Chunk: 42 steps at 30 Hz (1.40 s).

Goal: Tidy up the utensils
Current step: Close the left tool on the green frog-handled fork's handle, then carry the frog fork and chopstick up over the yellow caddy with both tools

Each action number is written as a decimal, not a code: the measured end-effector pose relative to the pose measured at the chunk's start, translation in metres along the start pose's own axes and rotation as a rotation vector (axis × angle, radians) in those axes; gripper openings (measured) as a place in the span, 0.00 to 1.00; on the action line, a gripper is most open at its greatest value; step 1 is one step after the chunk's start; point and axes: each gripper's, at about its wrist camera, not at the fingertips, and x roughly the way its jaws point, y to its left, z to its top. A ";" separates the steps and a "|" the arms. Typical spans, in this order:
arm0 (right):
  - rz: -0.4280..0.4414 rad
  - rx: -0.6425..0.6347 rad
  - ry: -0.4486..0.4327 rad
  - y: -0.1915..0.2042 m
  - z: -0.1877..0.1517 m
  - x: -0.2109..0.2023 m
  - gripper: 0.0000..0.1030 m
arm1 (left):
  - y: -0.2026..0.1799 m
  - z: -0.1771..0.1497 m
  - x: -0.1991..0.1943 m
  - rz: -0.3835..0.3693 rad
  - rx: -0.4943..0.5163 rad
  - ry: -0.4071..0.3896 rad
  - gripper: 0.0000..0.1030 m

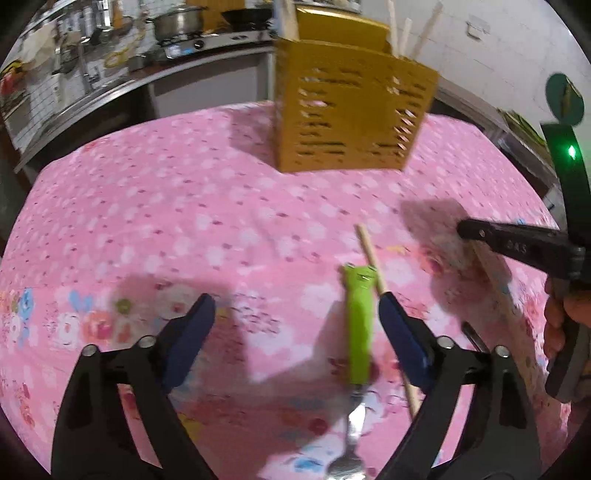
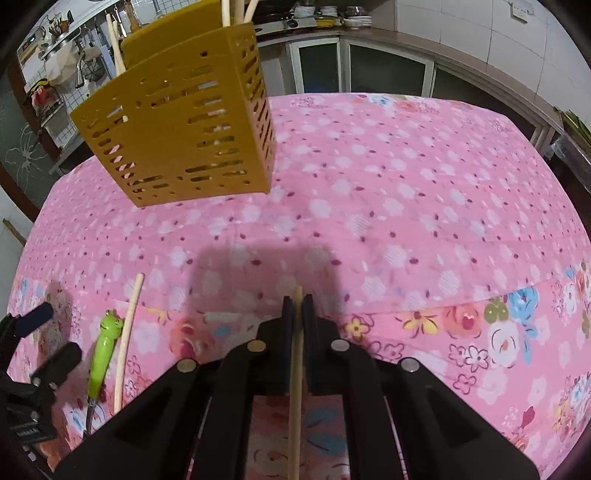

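1. We hold our left gripper [image 1: 297, 314] above a table covered by a pink floral tablecloth [image 1: 221, 229], its blue-padded jaws standing wide apart with nothing pressed between them.
2. Between those jaws, on the cloth, lies a fork with a bright green frog-shaped plastic handle [image 1: 358, 325]; its metal tines point toward the camera at the bottom edge of the left wrist view.
3. Just beside the fork lies a pale wooden chopstick [image 1: 375, 266], running roughly parallel to the green handle and passing under the pad on the right of that view. Whether that pad touches it we cannot tell.
4. Our right gripper [image 2: 297, 306] is closed tight on a second pale wooden chopstick [image 2: 295, 398], which runs straight along the narrow gap between its blue pads, its tip just showing beyond them.
5. In the left wrist view the same gripper enters from the right edge as a black arm with a green light, with fingers [image 1: 554, 325] of a hand wrapped around its grip.
6. A mustard-yellow slotted plastic utensil holder [image 2: 177, 122] stands upright at the far side of the table, well apart from both grippers, with several pale sticks rising out of its top.
7. Behind the table we see a kitchen counter [image 1: 147, 74] with a steel pot [image 1: 177, 22] on a stove, blurred.
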 end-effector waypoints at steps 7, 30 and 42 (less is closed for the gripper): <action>0.009 -0.006 -0.001 -0.005 -0.003 -0.002 0.05 | -0.016 0.002 0.022 -0.007 0.026 0.075 0.53; -0.004 -0.005 0.038 -0.003 -0.004 -0.004 0.05 | -0.002 0.033 0.039 -0.017 -0.061 0.114 0.20; 0.040 -0.006 -0.099 -0.002 0.004 -0.044 0.05 | 0.003 0.039 -0.004 0.004 -0.058 -0.024 0.20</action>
